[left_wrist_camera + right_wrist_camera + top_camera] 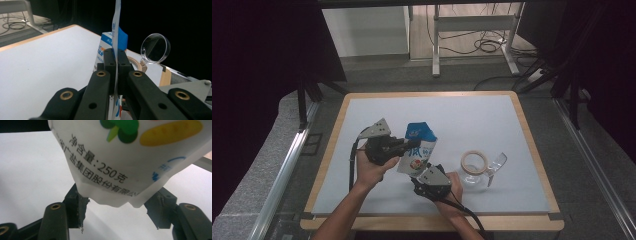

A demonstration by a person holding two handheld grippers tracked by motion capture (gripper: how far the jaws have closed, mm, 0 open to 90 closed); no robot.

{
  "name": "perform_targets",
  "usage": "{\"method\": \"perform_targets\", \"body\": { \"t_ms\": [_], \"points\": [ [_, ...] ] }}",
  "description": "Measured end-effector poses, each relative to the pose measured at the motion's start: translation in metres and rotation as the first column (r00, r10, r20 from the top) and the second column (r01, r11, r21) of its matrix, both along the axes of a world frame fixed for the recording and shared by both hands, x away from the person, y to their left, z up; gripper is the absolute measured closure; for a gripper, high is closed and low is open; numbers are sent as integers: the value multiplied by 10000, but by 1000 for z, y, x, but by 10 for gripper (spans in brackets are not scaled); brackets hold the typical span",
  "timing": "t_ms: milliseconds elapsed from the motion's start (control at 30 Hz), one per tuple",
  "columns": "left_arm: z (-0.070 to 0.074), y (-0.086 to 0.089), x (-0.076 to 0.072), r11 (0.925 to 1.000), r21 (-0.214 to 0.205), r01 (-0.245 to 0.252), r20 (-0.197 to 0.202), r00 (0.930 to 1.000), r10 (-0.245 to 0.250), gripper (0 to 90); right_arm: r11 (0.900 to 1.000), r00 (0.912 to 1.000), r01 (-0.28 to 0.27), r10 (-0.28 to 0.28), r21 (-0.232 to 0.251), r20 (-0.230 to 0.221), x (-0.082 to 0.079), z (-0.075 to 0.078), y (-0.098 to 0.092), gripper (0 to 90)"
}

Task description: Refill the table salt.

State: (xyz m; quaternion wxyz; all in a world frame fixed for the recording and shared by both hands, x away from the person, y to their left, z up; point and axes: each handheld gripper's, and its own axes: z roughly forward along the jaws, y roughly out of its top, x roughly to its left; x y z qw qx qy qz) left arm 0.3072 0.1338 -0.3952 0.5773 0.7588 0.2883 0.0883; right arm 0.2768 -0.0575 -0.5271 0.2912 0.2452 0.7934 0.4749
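A blue-and-white pouch [419, 137] with printed text stands upright over the white table top [472, 115], left of centre. My left gripper [414, 144] comes from the left and is shut on the pouch's thin side edge; in the left gripper view the jaws [116, 53] pinch that edge [116, 25]. My right gripper [414, 176] reaches up from the near side to the pouch's bottom. In the right gripper view the pouch's bottom [112, 182] sits between the open jaws [116, 202], with the left pad [77, 205] at one lower corner and the right pad [157, 210] beside the other.
A roll of tan tape [474, 162] lies to the right of the pouch, with a clear round plastic piece [494, 165] tilted up beside it; both appear past the pouch as tape [135, 63] and clear piece [155, 48]. A wooden rim [532, 145] borders the table.
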Motion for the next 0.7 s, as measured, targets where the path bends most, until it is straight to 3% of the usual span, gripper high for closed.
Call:
{"method": "perform_targets", "body": {
  "t_ms": [333, 700],
  "points": [
    [3, -10, 10, 9994, 16, 346, -409, 9986, -345, 900, 9991, 9997, 123, -116, 414, -192, -10, 1, -10, 445],
    [2, -32, 20, 9953, 430, 866, -712, 9940, -834, 900, 9959, 9965, 558, -512, 709, -659, -19, -2, -24, 456]
  ]
}}
